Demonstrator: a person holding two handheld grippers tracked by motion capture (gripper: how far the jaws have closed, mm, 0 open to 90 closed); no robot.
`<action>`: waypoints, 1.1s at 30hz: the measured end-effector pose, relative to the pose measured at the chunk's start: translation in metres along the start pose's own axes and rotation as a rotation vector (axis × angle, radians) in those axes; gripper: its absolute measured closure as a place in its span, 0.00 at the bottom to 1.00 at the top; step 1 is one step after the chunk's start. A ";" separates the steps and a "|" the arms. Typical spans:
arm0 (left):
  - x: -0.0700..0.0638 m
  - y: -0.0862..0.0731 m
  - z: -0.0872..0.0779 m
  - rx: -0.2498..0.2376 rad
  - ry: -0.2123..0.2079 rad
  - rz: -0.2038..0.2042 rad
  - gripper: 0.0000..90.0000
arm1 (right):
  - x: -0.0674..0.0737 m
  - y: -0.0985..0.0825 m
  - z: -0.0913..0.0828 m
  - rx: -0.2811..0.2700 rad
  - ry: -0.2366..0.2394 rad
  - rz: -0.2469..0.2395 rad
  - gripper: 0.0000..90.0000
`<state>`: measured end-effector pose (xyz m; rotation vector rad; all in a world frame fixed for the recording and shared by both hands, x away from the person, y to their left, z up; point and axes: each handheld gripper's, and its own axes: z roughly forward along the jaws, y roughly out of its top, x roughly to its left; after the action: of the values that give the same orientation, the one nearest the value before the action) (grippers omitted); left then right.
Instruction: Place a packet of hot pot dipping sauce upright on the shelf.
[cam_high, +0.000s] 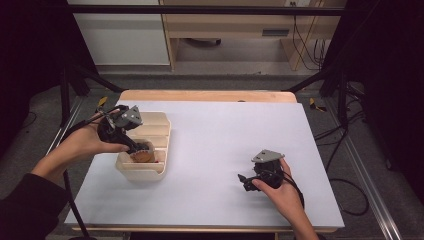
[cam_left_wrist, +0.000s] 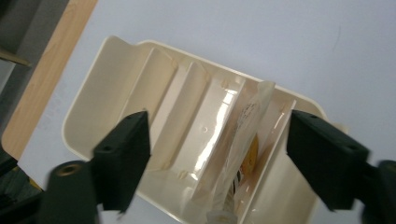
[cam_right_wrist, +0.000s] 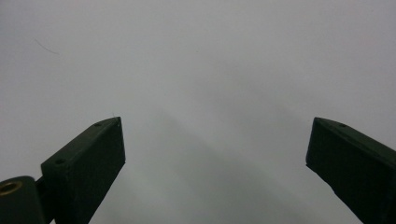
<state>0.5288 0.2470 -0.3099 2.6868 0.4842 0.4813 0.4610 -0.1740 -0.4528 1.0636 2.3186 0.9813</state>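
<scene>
The left tool (cam_high: 131, 145) is held over the near end of a cream slotted tray (cam_high: 162, 131), which is set near the left edge of the white table (cam_high: 225, 140). In the left gripper view its jaws are spread wide, and a clear packet (cam_left_wrist: 246, 140) with yellow and brown contents is seen between them, untouched by either pad. The packet is stood on edge in one of the tray's narrow slots, the second from the tray's right-hand wall in that view, and it leans a little against a divider. In the high view the same packet (cam_high: 142, 155) is seen as a brown shape at the tray's near end, just under the tool. The other slots are shown bare, and the widest one lies at the far-left side of that view.

The tray's left wall is placed close to the table's left edge, so little room is left on that side; a wooden strip (cam_high: 207, 96) is seen along the far edge of the table. To the right of the tray a wide bare stretch of table is left open.

The right tool (cam_high: 245, 181) is held low over the near right part of the table, well apart from the tray. Its jaws are spread, with nothing between them but plain white surface (cam_right_wrist: 201, 84).
</scene>
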 end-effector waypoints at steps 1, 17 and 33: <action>-0.002 0.001 0.001 0.005 0.004 -0.002 0.18 | 0.000 0.000 0.000 -0.001 0.001 0.002 0.06; -0.035 0.031 -0.002 -0.106 -0.004 0.022 0.06 | -0.001 0.000 -0.001 -0.006 -0.002 -0.002 0.06; -0.085 0.058 0.030 -0.257 0.000 -0.059 0.06 | -0.007 0.000 -0.007 -0.042 -0.038 0.022 0.06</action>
<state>0.4805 0.1549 -0.3344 2.4205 0.4663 0.4915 0.4607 -0.1822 -0.4476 1.0834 2.2512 1.0049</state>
